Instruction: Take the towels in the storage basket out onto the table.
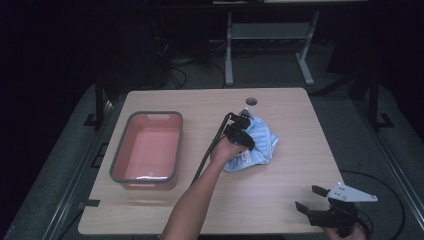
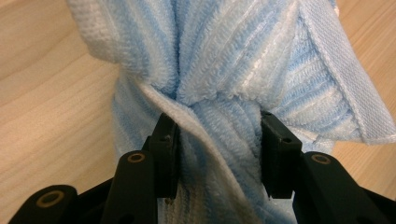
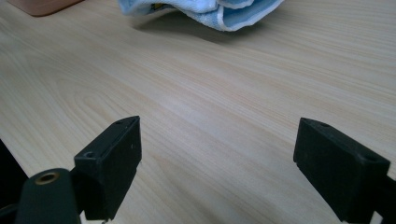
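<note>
The left gripper (image 2: 218, 140) clamps a bunched fold of the blue towel (image 1: 257, 140), which lies crumpled right of the table's centre, at three o'clock from the pink tub (image 1: 148, 147). The thin pinch risks slipping, dropping the cloth. The right gripper (image 1: 311, 198) idles with jaws apart at five o'clock. The pale wood table (image 1: 280, 190) stands in a dark room with cables behind.

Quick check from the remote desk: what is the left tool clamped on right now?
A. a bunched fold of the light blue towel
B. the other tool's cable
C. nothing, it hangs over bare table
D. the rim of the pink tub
A: in the left gripper view the left tool has both jaws pressed against a gathered fold of the light blue towel, which lies on the table apart from the pink tub.
</note>
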A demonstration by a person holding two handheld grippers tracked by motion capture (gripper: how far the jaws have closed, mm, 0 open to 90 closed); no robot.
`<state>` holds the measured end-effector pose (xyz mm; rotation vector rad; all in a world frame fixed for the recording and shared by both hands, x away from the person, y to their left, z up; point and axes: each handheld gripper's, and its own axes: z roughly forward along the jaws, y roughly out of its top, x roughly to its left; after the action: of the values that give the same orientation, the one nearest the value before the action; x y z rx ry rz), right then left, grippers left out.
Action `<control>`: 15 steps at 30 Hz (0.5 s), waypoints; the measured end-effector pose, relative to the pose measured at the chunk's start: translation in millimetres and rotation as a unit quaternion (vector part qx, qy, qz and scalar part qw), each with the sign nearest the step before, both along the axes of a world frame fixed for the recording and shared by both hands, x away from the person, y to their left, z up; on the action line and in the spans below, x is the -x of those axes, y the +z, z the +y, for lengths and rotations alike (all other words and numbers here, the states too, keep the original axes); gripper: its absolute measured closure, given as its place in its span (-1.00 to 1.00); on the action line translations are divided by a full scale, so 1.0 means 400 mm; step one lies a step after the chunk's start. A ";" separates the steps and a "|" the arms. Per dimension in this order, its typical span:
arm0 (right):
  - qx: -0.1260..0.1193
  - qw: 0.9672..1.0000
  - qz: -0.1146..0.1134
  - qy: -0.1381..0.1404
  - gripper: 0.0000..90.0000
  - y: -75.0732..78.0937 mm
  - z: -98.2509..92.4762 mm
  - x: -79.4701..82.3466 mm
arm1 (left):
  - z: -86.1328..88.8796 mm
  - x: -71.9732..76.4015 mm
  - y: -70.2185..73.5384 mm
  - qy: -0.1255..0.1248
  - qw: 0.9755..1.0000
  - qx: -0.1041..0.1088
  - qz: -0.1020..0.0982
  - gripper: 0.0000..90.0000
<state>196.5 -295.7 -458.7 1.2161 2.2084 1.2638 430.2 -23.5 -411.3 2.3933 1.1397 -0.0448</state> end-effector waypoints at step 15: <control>0.002 1.000 -0.002 0.003 -0.68 0.001 0.002 0.000 | 0.010 0.010 0.003 0.003 1.000 0.016 -0.003 -0.03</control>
<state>196.6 -294.8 -458.3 1.2055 2.2117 1.2624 426.2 -19.7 -409.9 2.3594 1.1352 -0.0538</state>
